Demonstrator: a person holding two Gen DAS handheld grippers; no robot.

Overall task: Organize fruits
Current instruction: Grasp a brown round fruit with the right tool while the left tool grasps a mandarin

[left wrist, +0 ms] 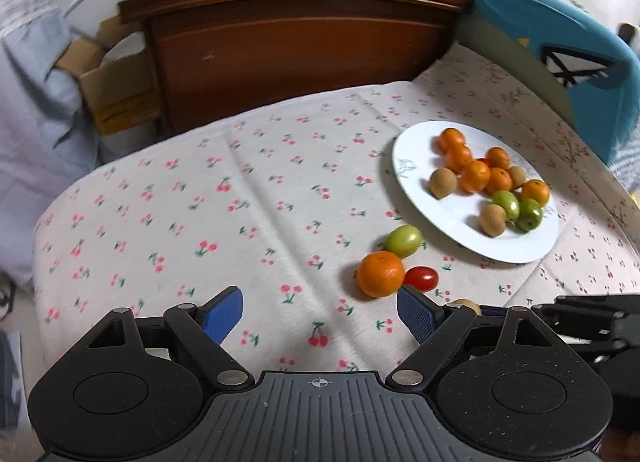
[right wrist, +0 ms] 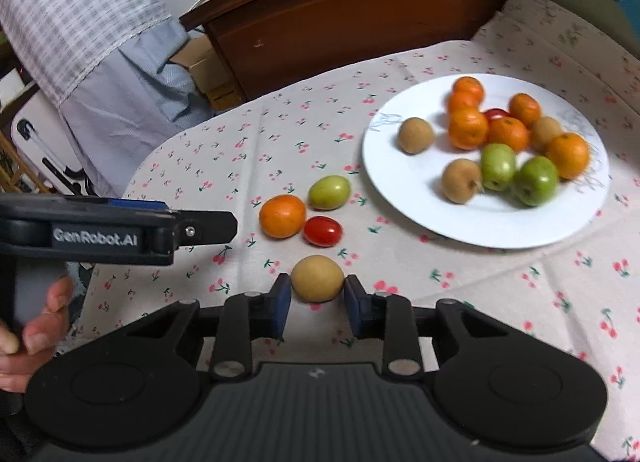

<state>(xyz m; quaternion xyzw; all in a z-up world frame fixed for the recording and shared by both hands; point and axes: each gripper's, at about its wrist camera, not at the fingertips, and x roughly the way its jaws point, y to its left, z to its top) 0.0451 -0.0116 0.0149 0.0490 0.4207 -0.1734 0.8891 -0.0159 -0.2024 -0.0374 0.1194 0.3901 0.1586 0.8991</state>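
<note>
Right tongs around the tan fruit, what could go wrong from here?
1. The tan fruit is round and smooth, and sits between the right tongs with the pads at its sides; an off-centre squeeze may make it roll out.
2. The tomato and orange lie just beyond it; pushing forward could knock them.
3. The plate is crowded, so a dropped fruit may roll off.

Cherry-print cloth (right wrist: 480,282) matt, creased; plate (right wrist: 400,182) glossy white; headboard (left wrist: 300,42) polished wood; tomato (right wrist: 322,231) shiny.
</note>
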